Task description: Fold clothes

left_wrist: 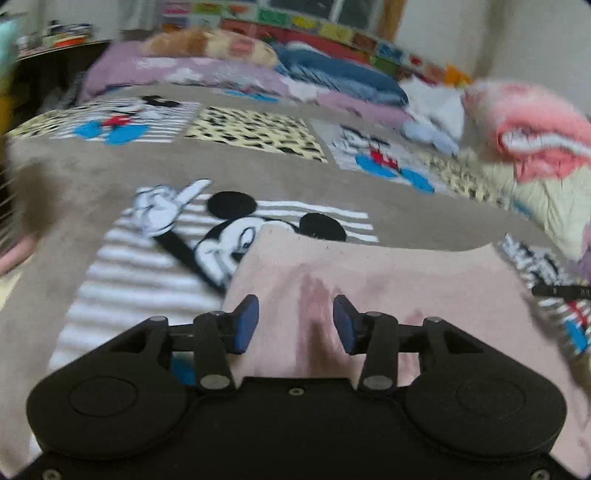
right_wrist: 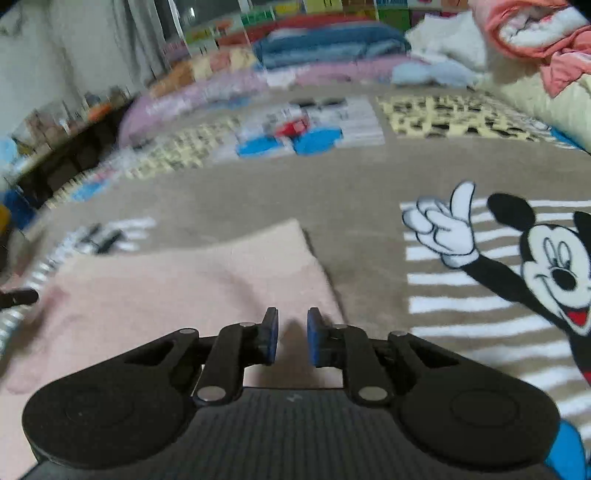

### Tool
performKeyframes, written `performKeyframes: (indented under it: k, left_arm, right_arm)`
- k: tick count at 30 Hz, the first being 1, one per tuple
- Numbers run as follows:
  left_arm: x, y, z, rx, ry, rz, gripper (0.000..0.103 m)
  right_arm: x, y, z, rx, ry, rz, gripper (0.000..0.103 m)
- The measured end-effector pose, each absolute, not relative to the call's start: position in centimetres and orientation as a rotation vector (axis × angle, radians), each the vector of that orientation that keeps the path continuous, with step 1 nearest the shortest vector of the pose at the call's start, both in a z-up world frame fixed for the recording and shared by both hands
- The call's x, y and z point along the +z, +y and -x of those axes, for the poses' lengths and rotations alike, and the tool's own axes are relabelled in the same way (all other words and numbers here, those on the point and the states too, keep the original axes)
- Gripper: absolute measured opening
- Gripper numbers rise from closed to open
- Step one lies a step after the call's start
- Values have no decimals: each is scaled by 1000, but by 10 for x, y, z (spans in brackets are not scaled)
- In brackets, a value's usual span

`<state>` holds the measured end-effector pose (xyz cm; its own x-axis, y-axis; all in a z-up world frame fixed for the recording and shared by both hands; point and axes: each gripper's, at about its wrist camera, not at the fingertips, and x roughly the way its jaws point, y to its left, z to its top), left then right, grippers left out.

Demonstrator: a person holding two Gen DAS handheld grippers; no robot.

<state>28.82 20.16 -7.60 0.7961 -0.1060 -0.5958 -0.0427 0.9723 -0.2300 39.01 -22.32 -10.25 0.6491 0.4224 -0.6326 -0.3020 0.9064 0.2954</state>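
Left wrist view: left gripper [left_wrist: 295, 321] tilted down over pink garment [left_wrist: 406, 280], fingers apart, empty; right gripper [right_wrist: 292, 334] narrow, empty

I see a bed covered by a taupe cartoon-mouse blanket [left_wrist: 258, 173] with striped and leopard-spot panels. Along its far edge lie a lilac pillow [left_wrist: 177, 72] and folded blue bedding [left_wrist: 343, 74], with a pink fleece heap [left_wrist: 535, 129] at the far right corner. Behind them runs a colourful patchwork panel [left_wrist: 332, 29] under a dark window [left_wrist: 325, 7] in a pale wall [left_wrist: 461, 33]. At the left a dark shelf [right_wrist: 66, 155] holds blurred clutter.
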Motion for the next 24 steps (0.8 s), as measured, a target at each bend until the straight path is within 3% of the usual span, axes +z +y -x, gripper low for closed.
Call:
performKeyframes:
  k: [6,9,20,22,24]
  left_arm:
    - [-75,159,-195,-35,627,317,53]
    - [-83,133,-155,-49,633,345,68]
    - [-105,15,-80,-109,597,28,68]
    - [-124,-3,-66,-105,594,-67,68]
    - [-143,-21,-50,-96,581,-174,68]
  right_arm:
    - [-86,-222,-299,477,688,-180,21]
    - [-84,-224,-238,488,650,-187,22]
    - [-102,-195,-91,544,530,-124,22]
    - [-110,-185,-75,584,524,-69,31]
    - [-125,-178,-57,586,552,18,33]
